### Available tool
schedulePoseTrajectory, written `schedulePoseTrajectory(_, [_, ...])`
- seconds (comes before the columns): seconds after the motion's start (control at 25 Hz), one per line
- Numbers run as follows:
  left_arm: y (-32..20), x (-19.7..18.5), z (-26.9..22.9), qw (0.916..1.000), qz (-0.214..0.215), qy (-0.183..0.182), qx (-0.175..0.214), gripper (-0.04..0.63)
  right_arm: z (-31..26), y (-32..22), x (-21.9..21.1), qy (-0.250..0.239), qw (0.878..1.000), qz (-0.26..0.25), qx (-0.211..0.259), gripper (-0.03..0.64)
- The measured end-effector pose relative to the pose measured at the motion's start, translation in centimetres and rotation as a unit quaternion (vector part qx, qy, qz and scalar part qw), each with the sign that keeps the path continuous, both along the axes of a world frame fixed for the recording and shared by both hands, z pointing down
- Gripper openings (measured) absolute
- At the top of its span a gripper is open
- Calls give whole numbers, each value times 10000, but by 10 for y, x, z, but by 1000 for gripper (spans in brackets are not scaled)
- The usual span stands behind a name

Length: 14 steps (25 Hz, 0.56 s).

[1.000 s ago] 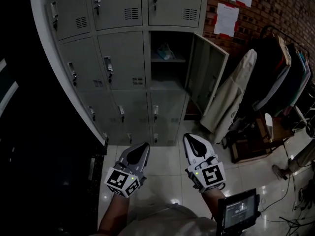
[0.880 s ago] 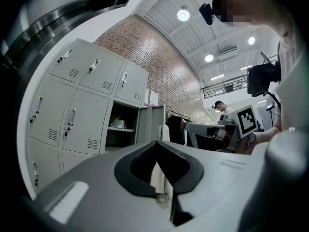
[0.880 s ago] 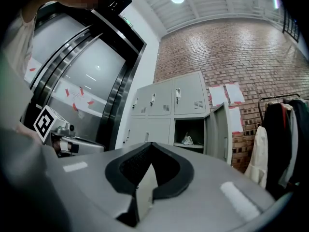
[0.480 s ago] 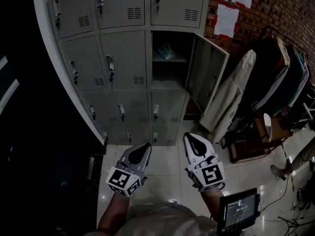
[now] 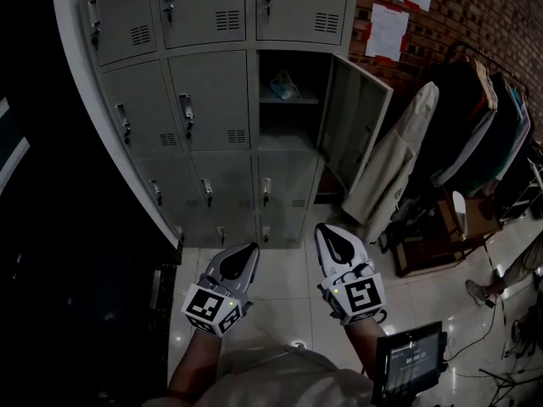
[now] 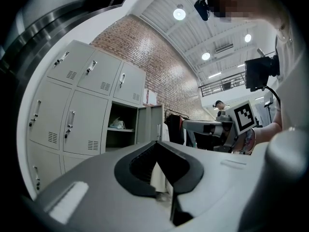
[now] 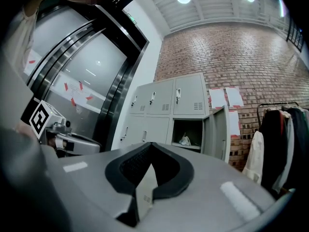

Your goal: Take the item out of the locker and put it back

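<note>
1. The gray lockers (image 5: pixel 212 100) stood ahead, with one door (image 5: pixel 356 121) open.
2. The left tool (image 5: pixel 247 250) and right tool (image 5: pixel 326 232) were shut tight, holding nothing, well apart from the lockers.
3. The small white item (image 5: pixel 282 86) lay on the shelf (image 5: pixel 293 103) inside the open locker.

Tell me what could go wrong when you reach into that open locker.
The left gripper and right gripper are both shut; reaching in like that would likely shove the item back on its shelf. The open door hangs just beside that shelf, so the right gripper may knock it.
</note>
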<state>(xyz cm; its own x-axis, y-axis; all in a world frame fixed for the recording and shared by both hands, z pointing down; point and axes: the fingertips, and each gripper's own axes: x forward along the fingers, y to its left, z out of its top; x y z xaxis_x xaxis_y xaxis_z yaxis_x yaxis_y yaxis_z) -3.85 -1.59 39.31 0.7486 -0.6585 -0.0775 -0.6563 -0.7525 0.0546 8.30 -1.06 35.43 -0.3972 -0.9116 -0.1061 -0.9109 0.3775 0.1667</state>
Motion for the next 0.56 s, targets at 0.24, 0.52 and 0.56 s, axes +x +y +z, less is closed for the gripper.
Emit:
schedulePoseTrajectory(0.24, [-5, 5, 6, 10000, 50, -17, -47, 2, 10, -7, 9, 36, 9999, 80, -99, 2])
schedulePoseTrajectory(0.52, [-9, 8, 8, 9999, 79, -19, -76, 2, 19, -7, 6, -50, 9998, 16, -204, 2])
schedulePoseTrajectory(0.56, [-10, 9, 9, 9999, 85, -14, -78, 2, 20, -8, 5, -66, 9997, 10, -218, 2])
